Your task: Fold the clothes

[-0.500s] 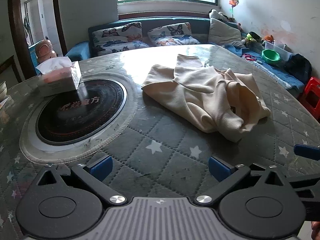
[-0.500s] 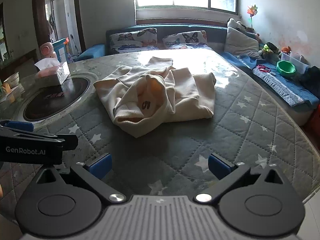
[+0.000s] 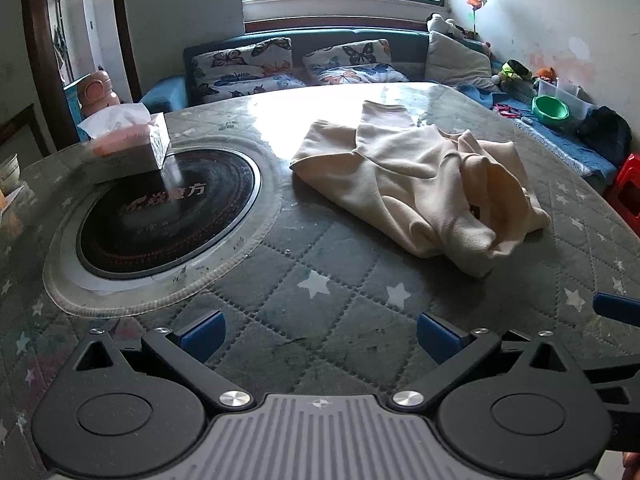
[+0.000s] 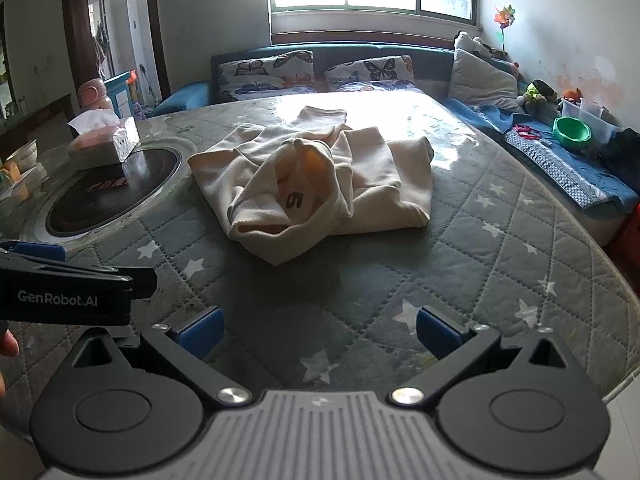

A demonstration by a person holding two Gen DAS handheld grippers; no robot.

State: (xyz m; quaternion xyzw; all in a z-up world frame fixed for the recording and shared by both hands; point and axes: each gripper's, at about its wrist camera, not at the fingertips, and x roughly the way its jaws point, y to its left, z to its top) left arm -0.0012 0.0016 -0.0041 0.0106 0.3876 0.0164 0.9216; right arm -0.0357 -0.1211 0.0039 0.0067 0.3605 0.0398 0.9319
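Observation:
A cream garment (image 3: 420,176) lies crumpled in a heap on the round table with its grey star-quilted cover (image 3: 320,280). In the right wrist view the same garment (image 4: 312,184) shows a dark "5" on an inner label. My left gripper (image 3: 320,336) hovers over the near part of the table, open, nothing between its blue pads, the garment well ahead and to the right. My right gripper (image 4: 318,334) is also open and empty, with the garment straight ahead. The left gripper's body (image 4: 60,296) shows at the left edge of the right wrist view.
A black round hotplate (image 3: 168,212) is set in the table at left, with a tissue box (image 3: 128,144) on its far rim. Behind the table runs a blue sofa with butterfly cushions (image 3: 288,64). A green bowl (image 3: 550,109) and a red stool (image 3: 626,192) are at right.

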